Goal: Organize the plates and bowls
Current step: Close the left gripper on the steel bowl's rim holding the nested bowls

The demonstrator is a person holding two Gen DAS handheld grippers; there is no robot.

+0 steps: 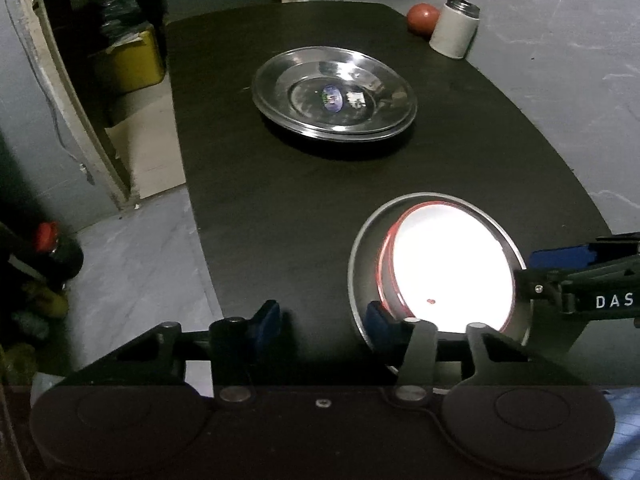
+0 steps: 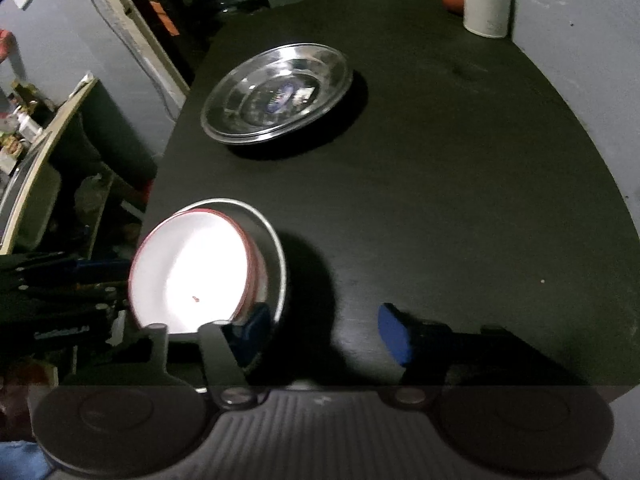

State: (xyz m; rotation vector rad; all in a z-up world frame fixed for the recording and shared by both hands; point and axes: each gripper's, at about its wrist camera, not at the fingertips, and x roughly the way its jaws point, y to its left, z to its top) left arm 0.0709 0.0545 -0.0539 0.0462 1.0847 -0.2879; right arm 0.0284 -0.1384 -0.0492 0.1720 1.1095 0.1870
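A white canister and a red ball stood at the far corner of the black table, clear of the stacked steel plates. "DAS" was legible on the right gripper. Both it and the left gripper were released beside the red-rimmed white bowl, nested in a steel bowl.

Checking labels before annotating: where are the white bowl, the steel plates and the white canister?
white bowl (image 1: 448, 268): left wrist view, bright inner floor.
steel plates (image 1: 280, 80): left wrist view, left rim of top plate.
white canister (image 2: 487, 4): right wrist view, side wall.
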